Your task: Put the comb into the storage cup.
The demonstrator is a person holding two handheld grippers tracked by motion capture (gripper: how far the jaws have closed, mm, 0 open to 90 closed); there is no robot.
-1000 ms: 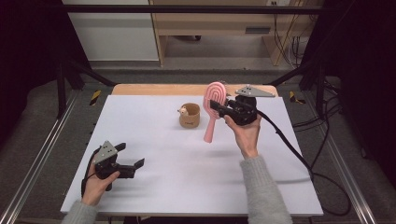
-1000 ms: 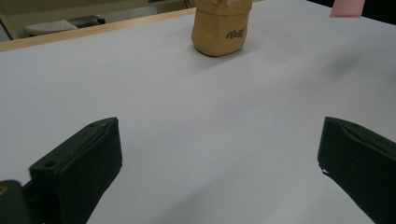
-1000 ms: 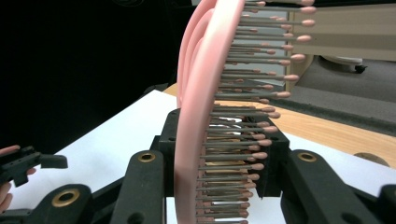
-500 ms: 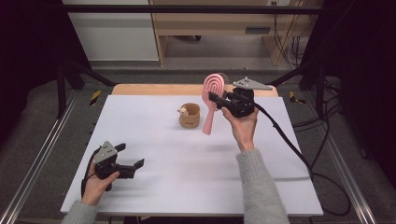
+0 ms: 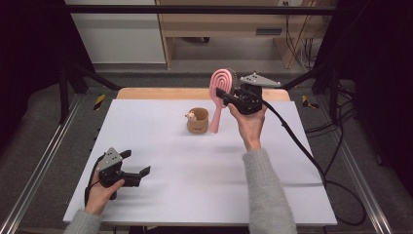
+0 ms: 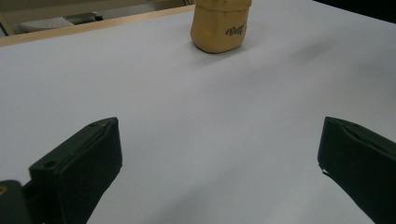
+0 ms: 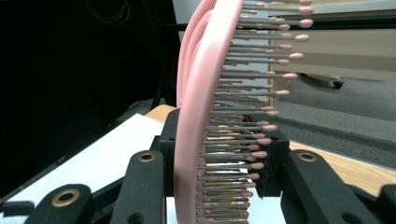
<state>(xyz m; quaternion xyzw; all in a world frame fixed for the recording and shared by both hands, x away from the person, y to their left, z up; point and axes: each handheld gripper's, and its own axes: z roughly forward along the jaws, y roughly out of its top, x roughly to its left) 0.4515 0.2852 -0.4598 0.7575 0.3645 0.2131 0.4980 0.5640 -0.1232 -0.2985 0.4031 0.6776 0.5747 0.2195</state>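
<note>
On white table (image 5: 195,161): one hairbrush (image 5: 220,92), one cup (image 5: 197,121), two grippers.

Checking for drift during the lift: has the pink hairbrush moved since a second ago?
Yes. The pink hairbrush, clamped in the right gripper, has shifted left toward the tan cup.

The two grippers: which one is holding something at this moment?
The right gripper: its jaws are shut on the pink hairbrush, lifted above the table. The left gripper rests low with open, empty jaws.
</note>
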